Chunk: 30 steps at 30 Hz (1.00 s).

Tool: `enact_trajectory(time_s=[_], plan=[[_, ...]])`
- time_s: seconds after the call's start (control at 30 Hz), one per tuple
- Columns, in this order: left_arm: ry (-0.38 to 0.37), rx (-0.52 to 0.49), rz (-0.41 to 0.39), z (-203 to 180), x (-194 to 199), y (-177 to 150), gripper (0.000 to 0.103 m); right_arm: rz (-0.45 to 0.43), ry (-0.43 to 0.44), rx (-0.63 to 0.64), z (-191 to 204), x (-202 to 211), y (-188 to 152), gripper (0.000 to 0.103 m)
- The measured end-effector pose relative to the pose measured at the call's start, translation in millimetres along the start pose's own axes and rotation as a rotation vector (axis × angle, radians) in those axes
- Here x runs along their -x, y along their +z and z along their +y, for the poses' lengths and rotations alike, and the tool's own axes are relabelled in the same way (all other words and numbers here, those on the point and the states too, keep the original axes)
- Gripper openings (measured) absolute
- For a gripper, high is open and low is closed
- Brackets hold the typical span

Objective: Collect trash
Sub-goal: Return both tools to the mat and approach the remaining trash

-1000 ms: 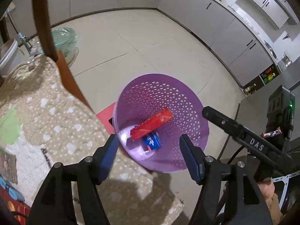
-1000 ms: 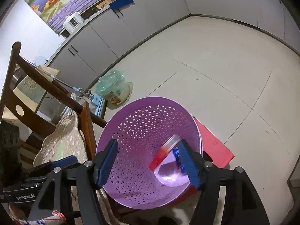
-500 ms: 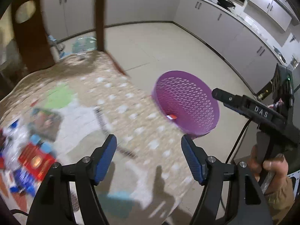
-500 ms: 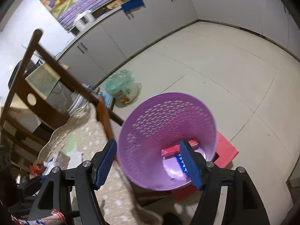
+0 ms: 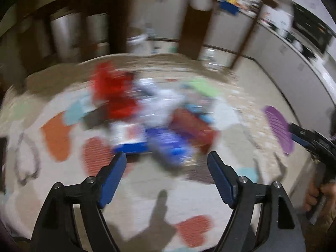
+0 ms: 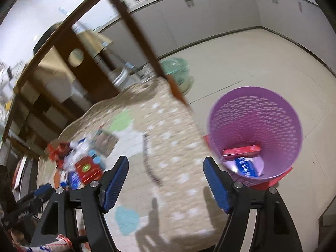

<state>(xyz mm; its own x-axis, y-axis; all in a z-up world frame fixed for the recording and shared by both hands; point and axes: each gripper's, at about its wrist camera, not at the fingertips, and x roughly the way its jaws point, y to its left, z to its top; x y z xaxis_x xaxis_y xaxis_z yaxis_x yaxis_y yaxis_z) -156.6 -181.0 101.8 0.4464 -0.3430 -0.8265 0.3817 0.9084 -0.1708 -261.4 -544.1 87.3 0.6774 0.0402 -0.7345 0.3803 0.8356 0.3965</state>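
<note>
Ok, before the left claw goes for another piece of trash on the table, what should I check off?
1. Left claw open and empty: ok.
2. Right claw open and empty: ok.
3. Trash pile left on the tablecloth: ok, several wrappers and boxes.
4. Single piece picked out as target: cannot tell, left view is motion-blurred.
5. Purple basket upright beside the table with room: ok, only a red box and a blue pack inside.
</note>
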Motion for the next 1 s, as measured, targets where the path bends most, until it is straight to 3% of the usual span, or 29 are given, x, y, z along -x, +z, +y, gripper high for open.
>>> enact_trajectory(time_s=[0.13, 0.23, 0.43, 0.73, 0.77, 0.8, 1.0], plan=[[0.050, 0.088, 0.011, 52, -1, -10, 0.078, 0.046, 0.032, 0.058, 40, -14, -13, 0.079], [0.036, 0.129, 0.025, 73, -7, -14, 0.078, 0.093, 0.063, 0.102, 67, -27, -24, 0.079], [-0.026, 0.129, 0.061, 68, -32, -8, 0.078, 0.163, 0.102, 0.192, 109, -47, -42, 0.080], [0.010, 0.112, 0.095, 51, -85, 23, 0.078, 0.194, 0.102, 0.206, 112, -57, -50, 0.081], [0.015, 0.115, 0.098, 51, -88, 23, 0.073, 0.197, 0.104, 0.207, 113, -59, -50, 0.081], [0.008, 0.124, 0.103, 52, -90, 24, 0.046, 0.200, 0.105, 0.210, 113, -60, -50, 0.081], [-0.036, 0.128, 0.120, 64, -73, 7, 0.046, 0.217, 0.124, 0.247, 124, -76, -48, 0.081]])
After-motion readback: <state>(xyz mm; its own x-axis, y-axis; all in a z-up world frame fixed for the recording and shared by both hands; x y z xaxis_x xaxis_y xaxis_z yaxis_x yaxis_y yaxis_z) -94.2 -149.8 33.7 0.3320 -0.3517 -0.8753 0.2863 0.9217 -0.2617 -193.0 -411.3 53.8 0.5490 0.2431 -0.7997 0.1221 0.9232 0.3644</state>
